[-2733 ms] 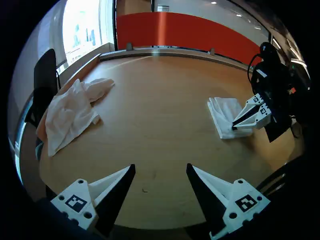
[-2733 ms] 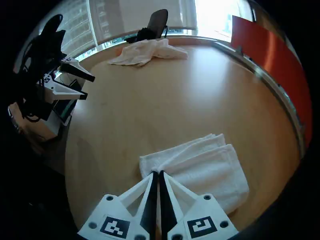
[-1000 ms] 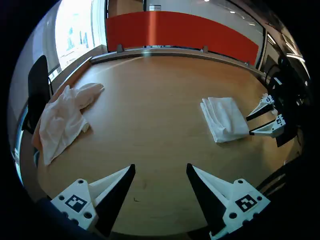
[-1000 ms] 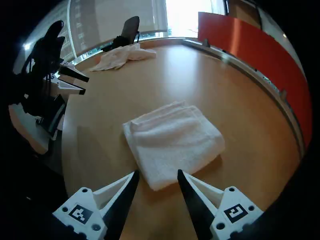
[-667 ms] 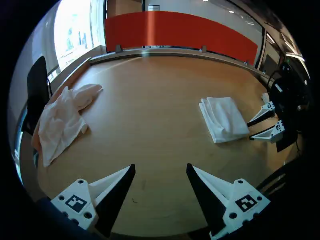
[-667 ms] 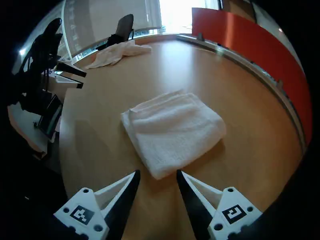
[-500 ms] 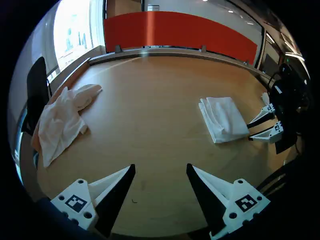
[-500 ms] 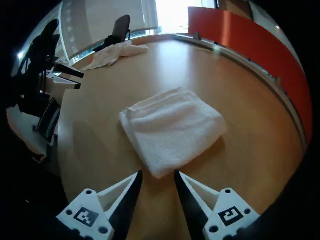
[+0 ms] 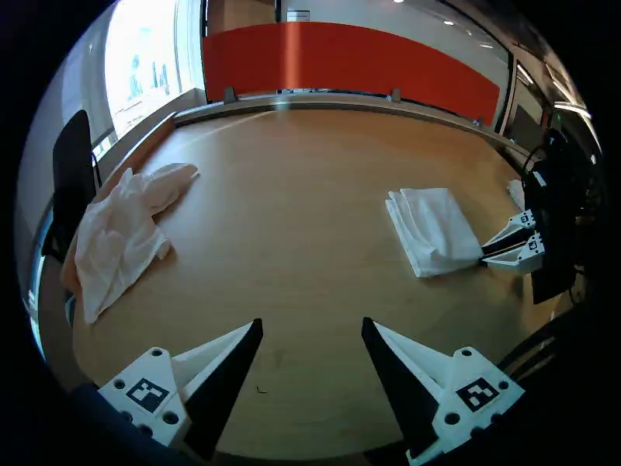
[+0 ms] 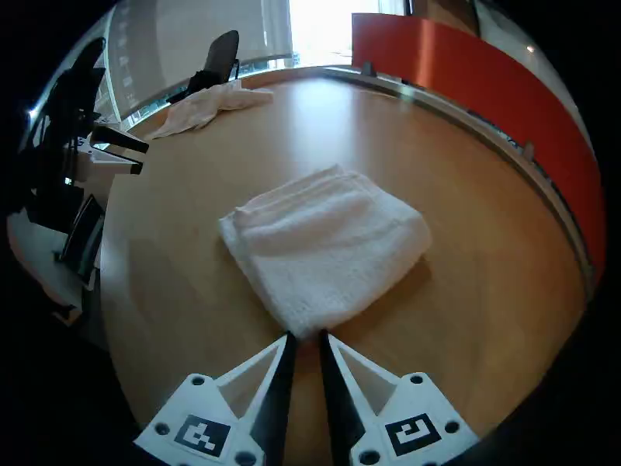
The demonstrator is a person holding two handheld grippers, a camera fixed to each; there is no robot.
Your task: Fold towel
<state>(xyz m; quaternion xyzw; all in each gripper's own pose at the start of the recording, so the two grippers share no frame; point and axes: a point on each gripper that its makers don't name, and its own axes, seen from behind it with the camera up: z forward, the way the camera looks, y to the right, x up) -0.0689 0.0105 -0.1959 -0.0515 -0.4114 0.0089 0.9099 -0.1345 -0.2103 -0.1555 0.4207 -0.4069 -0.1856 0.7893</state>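
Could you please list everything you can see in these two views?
folded towel: one, white, on the table near the right tool
crumpled cloth: one, off-white, at the table's far edge by the chair
table: one, light wood
partition: one, red, along the table's back edge
chair: one, black, behind the crumpled cloth
left tool: one, white and black, open above bare table
right tool: one, white and black, nearly closed at the folded towel's near corner; grip unclear

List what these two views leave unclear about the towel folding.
- Right gripper view: whether the right gripper actually pinches the folded towel; its nearly closed jaws cover the near corner.
- Left gripper view: the full shape of the crumpled cloth, hidden by its own bunched folds.
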